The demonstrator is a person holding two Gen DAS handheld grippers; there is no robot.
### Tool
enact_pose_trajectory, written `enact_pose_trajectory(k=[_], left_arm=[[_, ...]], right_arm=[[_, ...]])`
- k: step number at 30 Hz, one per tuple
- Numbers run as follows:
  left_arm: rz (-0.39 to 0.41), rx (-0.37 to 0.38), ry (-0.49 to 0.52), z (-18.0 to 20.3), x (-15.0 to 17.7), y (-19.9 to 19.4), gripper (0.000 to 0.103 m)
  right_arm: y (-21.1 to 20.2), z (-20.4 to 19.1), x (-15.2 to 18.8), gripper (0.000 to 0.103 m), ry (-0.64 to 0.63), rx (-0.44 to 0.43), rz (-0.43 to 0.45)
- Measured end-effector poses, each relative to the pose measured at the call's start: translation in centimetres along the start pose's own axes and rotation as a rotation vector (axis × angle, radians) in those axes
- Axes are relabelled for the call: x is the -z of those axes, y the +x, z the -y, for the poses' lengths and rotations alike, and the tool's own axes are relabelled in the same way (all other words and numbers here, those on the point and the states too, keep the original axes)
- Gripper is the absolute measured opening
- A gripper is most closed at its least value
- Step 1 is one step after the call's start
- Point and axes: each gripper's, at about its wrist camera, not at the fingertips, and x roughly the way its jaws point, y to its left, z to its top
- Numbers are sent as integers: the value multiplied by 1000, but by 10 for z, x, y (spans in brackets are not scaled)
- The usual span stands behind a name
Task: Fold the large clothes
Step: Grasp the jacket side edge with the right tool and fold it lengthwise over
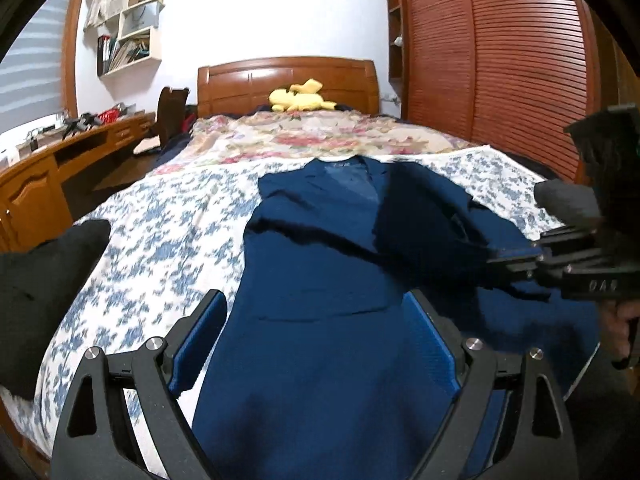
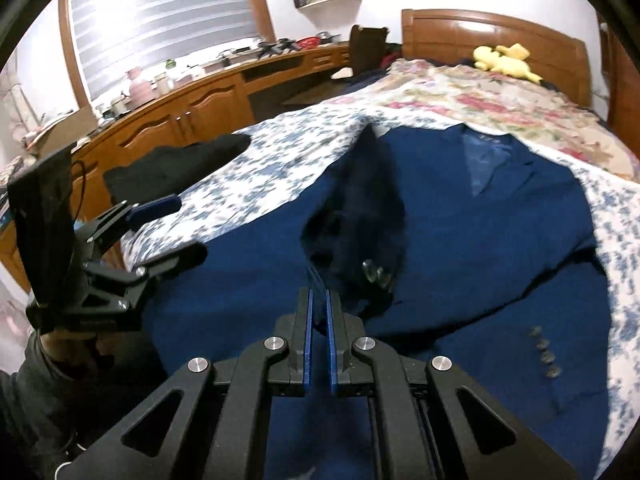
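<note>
Roughly, by label:

Garment: navy blazer, spread face-up on the bed, collar toward the wooden headboard, hem toward the foot.
Landmark: blazer collar; all places below given from it.
Right tool: pressed almost together, well below the collar over the front of the jacket; pinching what looks like a thin edge of navy cloth, though blur makes the bite hard to confirm.
Left tool: spread wide, empty, hanging over the lower body of the blazer, below and to the camera's left of the collar; no contact visible.
Lifted fold: dark, blurred ridge of fabric between collar and right tool, raised off the bed.
Cuff buttons: on the sleeve at the right side in the right wrist view, far below the collar.
Handling, judged: soft but structured; likely stiffer at shoulders and lapels, floppy in the sleeves and hem; moderate weight, prone to sag from a single pinch.
Where to hold, judged: at seams or front edges rather than mid-panel; a second grip by the left tool on the opposite edge for an even fold.
Risk, judged: thin lining edge slipping from a narrow pinch; creasing at the lapel.
Nearby: black garment left of the blazer; yellow plush toy beyond the collar.
</note>
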Motion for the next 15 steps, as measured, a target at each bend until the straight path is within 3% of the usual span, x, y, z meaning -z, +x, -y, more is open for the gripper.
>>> enact_pose_trajectory(k=[5,8,10,12,15], left_arm=[[-17,-31,16,-11,9,-14,90],[-28,-33,20,-18,13,-20,90],[-33,-40,31,-19,16,-24,90],[-40,-42,36,-21,19,-25,90],[-49,-46,39,-25,22,-24,90]], right_arm=[[23,3,4,10,-9,-11,-56],[26,1,9,21,-16,-24,-70],[26,-1,11,35,-22,-39,-66],[21,0,14,42,-29,-17,-55],[10,2,17,43,-51,55,-29]])
